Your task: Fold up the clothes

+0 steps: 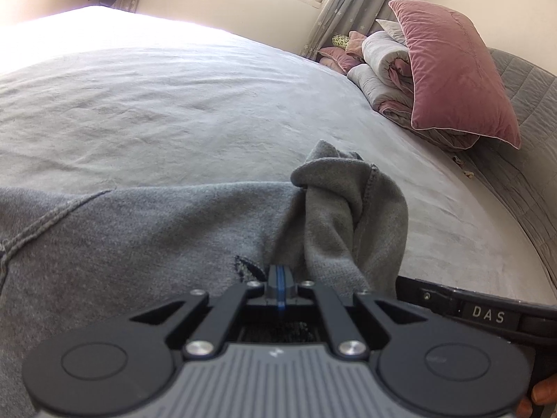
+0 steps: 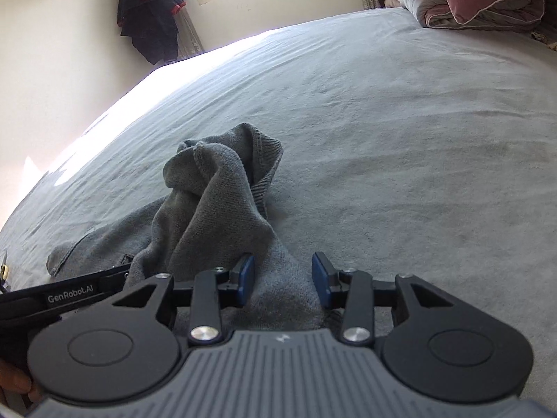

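A grey sweatshirt (image 1: 146, 230) lies on the bed, one part bunched into an upright fold (image 1: 348, 209). My left gripper (image 1: 278, 278) has its blue pads pressed together at the foot of that fold and seems to pinch the cloth. In the right wrist view the same bunch (image 2: 216, 188) rises ahead, showing a ribbed hem. My right gripper (image 2: 282, 277) is open, its blue pads (image 2: 248, 275) standing on either side of a strip of the grey cloth. The left gripper's body (image 2: 69, 292) comes in from the left, its tips hidden behind the fold.
The grey bed sheet (image 1: 174, 104) stretches wide ahead. A pink pillow (image 1: 459, 69) and rolled quilts (image 1: 383, 69) are piled at the quilted headboard (image 1: 529, 111). A dark garment (image 2: 149, 10) hangs on the far wall beside the window. A hand (image 1: 543, 393) holds the tool.
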`<control>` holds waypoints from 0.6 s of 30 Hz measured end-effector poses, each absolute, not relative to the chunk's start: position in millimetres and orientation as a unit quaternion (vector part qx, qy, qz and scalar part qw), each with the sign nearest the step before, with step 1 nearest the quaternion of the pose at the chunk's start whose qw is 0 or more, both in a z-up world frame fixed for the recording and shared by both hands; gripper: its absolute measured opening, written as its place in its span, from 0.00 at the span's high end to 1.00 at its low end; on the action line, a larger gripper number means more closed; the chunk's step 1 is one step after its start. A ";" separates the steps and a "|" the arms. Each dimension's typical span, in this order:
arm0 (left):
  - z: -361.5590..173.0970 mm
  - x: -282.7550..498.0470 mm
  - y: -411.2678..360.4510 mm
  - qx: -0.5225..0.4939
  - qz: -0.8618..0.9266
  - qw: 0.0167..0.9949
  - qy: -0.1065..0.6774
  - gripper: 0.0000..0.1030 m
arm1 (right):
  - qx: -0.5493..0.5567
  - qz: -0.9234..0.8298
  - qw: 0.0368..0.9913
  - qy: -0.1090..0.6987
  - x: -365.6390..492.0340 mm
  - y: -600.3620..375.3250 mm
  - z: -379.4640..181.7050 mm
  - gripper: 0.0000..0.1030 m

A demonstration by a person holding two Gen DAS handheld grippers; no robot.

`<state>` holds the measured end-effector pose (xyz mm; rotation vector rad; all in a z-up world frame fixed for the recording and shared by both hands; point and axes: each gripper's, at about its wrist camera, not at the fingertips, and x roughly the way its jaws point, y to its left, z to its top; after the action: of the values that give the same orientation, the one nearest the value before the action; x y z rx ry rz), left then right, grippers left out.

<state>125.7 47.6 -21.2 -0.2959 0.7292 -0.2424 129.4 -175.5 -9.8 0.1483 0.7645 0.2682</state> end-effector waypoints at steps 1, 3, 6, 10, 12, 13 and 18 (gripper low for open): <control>-21.8 124.7 47.2 -0.140 -0.119 0.918 0.350 0.98 | 0.048 0.130 0.918 0.371 127.8 -170.1 -9.9 0.73; -25.8 119.5 46.9 -0.129 -0.126 0.926 0.332 0.98 | 0.016 0.132 0.919 0.371 125.9 -162.7 -9.8 0.87; -32.8 111.5 51.4 -0.132 -0.139 0.933 0.304 0.98 | -0.012 0.129 0.918 0.376 123.4 -164.1 -6.4 0.94; -40.4 115.2 70.8 -0.203 -0.156 0.916 0.308 0.98 | -0.067 0.104 0.918 0.376 127.5 -177.3 -0.5 0.94; -43.5 116.2 76.5 -0.226 -0.161 0.910 0.310 0.98 | -0.099 0.078 0.919 0.373 132.3 -192.2 2.0 0.94; -44.2 116.4 77.7 -0.232 -0.161 0.908 0.311 0.98 | -0.116 0.064 0.919 0.371 134.8 -200.3 3.3 0.94; -39.6 119.7 72.3 -0.225 -0.159 0.906 0.320 0.98 | -0.152 -0.006 0.916 0.371 162.1 -246.7 4.9 0.94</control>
<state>119.7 72.3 -39.6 -0.4654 0.6603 -0.3292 162.1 -246.7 4.9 -0.3118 0.7630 -0.0132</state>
